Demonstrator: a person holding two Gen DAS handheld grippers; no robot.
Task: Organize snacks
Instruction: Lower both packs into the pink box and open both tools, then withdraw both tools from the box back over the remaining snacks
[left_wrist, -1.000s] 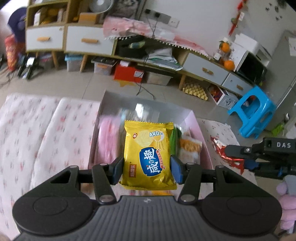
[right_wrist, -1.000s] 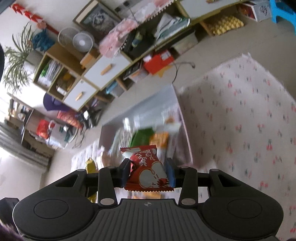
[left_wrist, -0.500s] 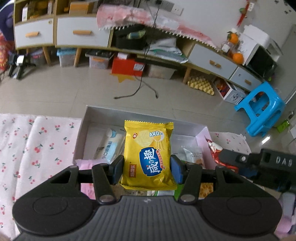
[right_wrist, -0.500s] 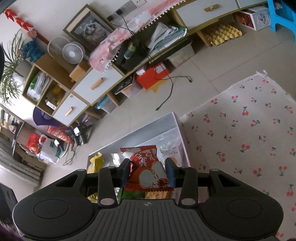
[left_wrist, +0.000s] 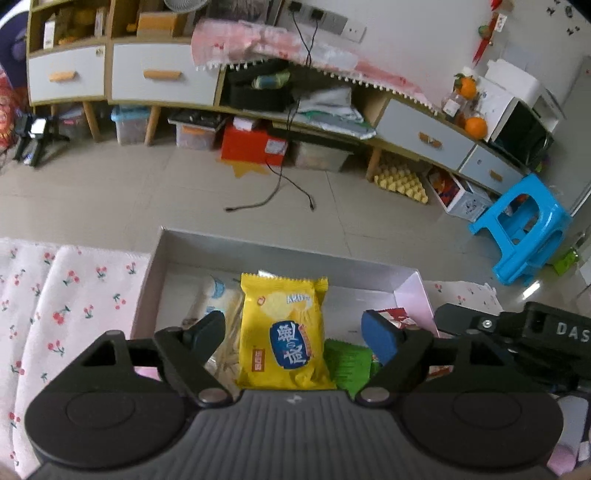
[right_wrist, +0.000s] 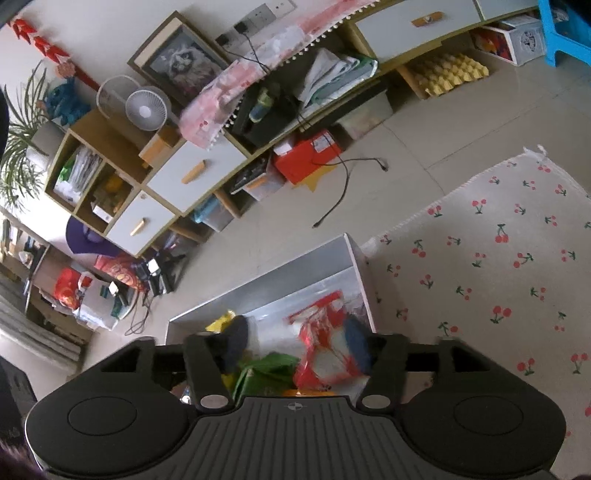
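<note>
Snack packets fill a shallow grey box (left_wrist: 280, 254) that sits on a cherry-print cloth (left_wrist: 74, 295). A yellow cracker packet (left_wrist: 282, 332) stands between the pads of the left gripper (left_wrist: 295, 332), whose jaws are opening, with a clear gap on both sides of the packet. Beside it lie a green packet (left_wrist: 347, 360) and a pale wrapped snack (left_wrist: 218, 295). The right gripper (right_wrist: 295, 347) is over the same box with jaws opening too; a blurred red-and-white packet (right_wrist: 325, 343) sits against its right pad, clear of the left. Beyond the box lies tiled floor (left_wrist: 110, 199).
</note>
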